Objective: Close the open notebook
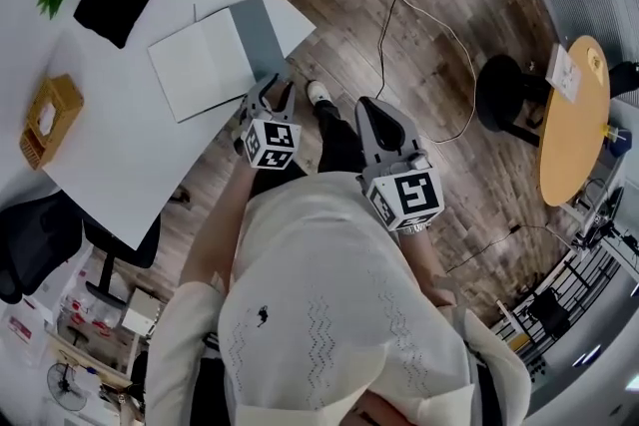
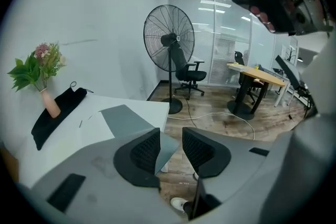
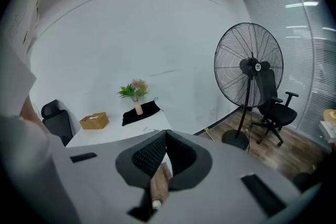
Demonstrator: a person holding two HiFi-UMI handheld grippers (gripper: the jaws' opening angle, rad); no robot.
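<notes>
Notebook (image 1: 205, 63) lies open on the white table (image 1: 130, 165), grey cover by the table's edge | your left gripper (image 1: 276, 85): jaws spread, tips just beside the cover's corner | your right gripper (image 1: 365, 104): jaws pressed together, empty, over wood floor (image 1: 419, 95)

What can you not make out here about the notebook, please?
Writing on the notebook pages: too small, head view.
Its near corner: behind the left hand-held gripper, left gripper view; contact unclear.
Most of the notebook: behind the right hand-held gripper, right gripper view.
</notes>
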